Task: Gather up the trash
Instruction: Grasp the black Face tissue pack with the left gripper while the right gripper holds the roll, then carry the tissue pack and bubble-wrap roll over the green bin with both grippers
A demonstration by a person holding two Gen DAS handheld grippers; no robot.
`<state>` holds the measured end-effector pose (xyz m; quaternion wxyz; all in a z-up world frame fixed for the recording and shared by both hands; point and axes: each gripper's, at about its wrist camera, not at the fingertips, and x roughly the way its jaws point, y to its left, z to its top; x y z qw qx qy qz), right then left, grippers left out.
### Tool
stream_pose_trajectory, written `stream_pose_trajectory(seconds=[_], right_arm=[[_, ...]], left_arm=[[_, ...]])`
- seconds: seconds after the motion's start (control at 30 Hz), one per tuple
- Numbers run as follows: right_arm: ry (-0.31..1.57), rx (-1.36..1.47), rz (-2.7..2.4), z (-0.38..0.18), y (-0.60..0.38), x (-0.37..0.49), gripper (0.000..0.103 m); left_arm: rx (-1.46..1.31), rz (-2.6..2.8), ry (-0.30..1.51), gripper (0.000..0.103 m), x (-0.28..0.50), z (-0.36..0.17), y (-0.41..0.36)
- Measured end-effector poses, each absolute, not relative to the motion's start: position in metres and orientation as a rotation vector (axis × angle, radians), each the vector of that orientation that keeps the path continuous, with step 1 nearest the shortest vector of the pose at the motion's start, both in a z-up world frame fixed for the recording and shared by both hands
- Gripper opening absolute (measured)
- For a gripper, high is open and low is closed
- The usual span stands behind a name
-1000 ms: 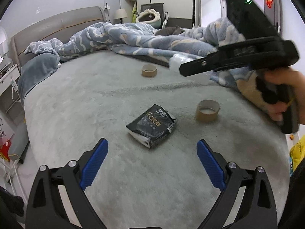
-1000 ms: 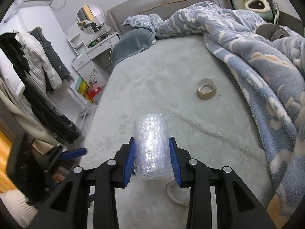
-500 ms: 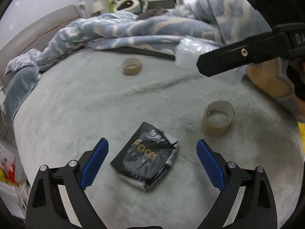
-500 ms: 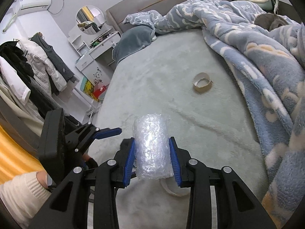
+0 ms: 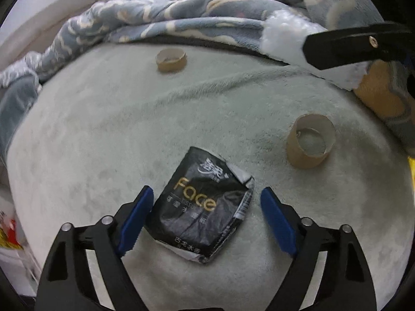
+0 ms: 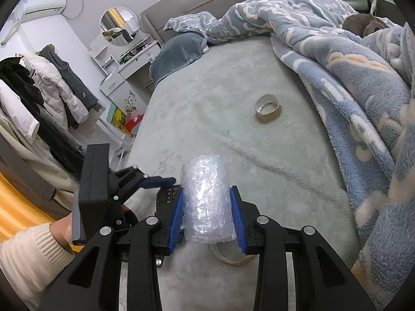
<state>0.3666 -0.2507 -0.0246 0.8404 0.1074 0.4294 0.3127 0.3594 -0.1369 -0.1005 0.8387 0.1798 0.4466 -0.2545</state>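
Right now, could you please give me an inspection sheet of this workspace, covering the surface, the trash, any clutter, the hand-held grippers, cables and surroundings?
Surface: grey-green bed cover, soft, creased across the middle.
Job's things: black Face packet lying flat; near cardboard ring and far cardboard ring standing on the cover; bubble wrap roll held off the bed.
Clutter: blue patterned blanket bunched along one side.
Grippers: left hand-held gripper open, fingers either side of the packet, not closed on it; right hand-held gripper shut on the roll.
Cables: nothing seen on the bed.
Surroundings: headboard, round mirror, hanging clothes, air conditioner.
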Motion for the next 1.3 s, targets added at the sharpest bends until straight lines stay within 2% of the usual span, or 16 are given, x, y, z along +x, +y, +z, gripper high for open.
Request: stream_pose_trajectory(seconds=[0.07,0.1,0.23,0.9,1.3], right_arm=[[0.912,0.220,0.662,-0.024,-0.249,0.367,0.036],[0.915,0.214,0.663,-0.024,-0.247,0.366,0.036],[0.922,0.205,0.663,-0.023,-0.245,0.364,0.036],[0.924,0.013,0.734,-0.004,-0.187,0.318,0.036],[0.928,0.036,0.772,0.004,-0.166,0.296,0.036]], left_arm=[[0.351,-0.537,0.951,0.076,0.357,-0.100,-0.135],[0.340,-0.527,0.949,0.067,0.356,-0.099,-0.134],[0.276,-0.479,0.932,0.062,0.352,-0.094,-0.123],[0.088,-0.233,0.836,0.062,0.247,-0.061,-0.053],[-0.032,-0.106,0.824,0.062,0.193,-0.044,-0.011]])
